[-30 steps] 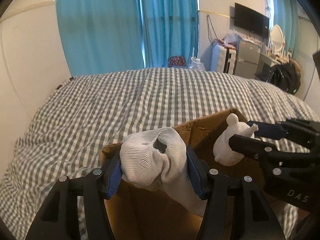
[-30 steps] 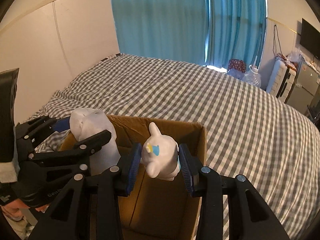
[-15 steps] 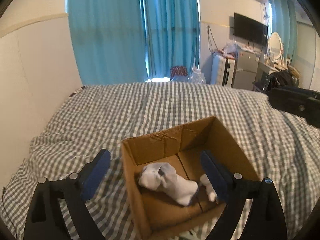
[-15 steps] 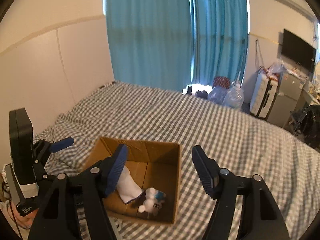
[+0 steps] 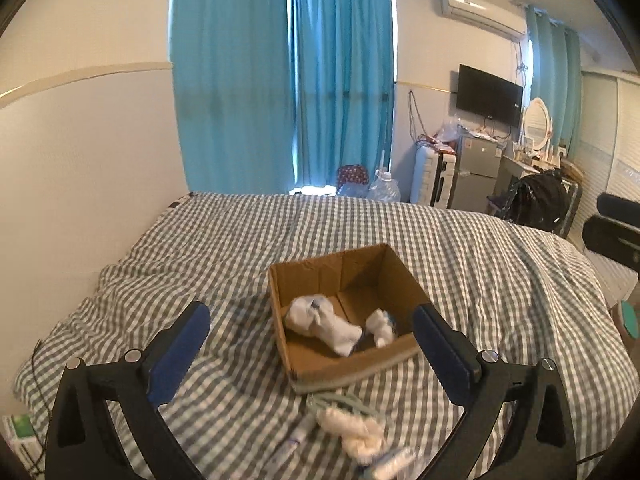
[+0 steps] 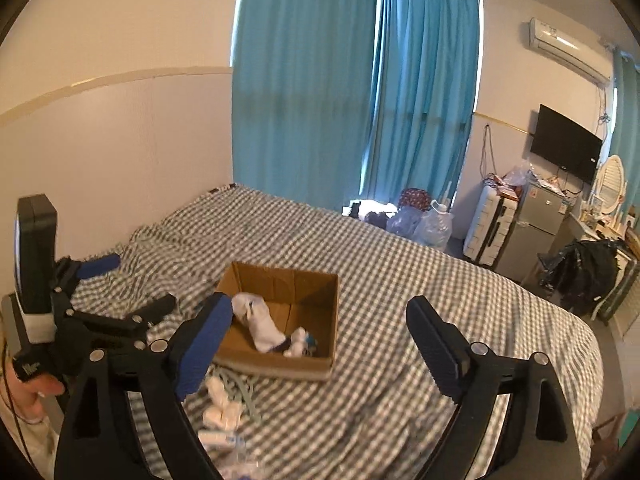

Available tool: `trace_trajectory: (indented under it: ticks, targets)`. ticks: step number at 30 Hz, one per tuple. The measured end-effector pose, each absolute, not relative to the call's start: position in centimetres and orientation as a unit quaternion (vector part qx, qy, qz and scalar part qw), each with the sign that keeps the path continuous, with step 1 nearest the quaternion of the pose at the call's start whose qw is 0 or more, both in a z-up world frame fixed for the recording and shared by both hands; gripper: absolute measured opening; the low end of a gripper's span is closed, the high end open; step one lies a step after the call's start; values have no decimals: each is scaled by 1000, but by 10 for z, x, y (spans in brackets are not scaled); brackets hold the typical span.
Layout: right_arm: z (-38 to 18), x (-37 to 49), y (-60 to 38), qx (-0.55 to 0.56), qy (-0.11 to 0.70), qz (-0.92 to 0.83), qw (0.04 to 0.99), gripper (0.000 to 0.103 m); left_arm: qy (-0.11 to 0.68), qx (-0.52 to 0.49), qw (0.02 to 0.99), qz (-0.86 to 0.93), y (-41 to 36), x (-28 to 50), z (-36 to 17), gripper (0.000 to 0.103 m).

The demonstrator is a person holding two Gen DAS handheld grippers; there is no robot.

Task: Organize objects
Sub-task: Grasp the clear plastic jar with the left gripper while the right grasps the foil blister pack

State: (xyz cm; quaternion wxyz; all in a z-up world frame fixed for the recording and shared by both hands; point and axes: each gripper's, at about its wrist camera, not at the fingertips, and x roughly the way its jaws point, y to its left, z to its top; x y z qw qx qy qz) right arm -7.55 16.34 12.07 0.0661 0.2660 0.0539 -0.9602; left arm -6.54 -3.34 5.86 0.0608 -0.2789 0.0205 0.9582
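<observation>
An open cardboard box (image 5: 384,270) stands on the checked bed; it also shows in the right wrist view (image 6: 320,284). Inside lie a white sock (image 5: 324,322) (image 6: 260,322) and a small white toy figure (image 5: 380,326) (image 6: 300,344). My left gripper (image 5: 312,352) is open and empty, held above and in front of the box. My right gripper (image 6: 318,344) is open and empty, also back from the box. The left gripper shows at the left of the right wrist view (image 6: 116,284).
In front of the box on the bed lie loose items: a white bundle (image 5: 356,432) (image 6: 222,404), a grey-green cord (image 5: 340,400) and a small tube (image 5: 300,436). A wall runs along the bed's left. Suitcase, fridge and desk stand far right.
Both grippers opened and let the sock and the toy drop into the box, then pulled up and back from it.
</observation>
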Motion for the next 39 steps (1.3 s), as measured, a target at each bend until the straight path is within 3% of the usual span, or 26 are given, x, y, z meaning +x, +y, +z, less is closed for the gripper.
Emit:
trace_trajectory:
  ticks: [13,22,36,39]
  targets:
    - [-13,-5,145,376,56,-923,52,91,42,-315,25,948,-24,30,-40,103]
    - [-110,15,128,483,30,-874,54,91,86,-346,9,934,-21,45,-96,103]
    - [-140,10,105,529,38,-846,51,91,59,-369,12,927,-32,38,-117,103]
    - [-143,18,110,534,54,-843,46,86,56,-377,20,924,-31,37,-120,103]
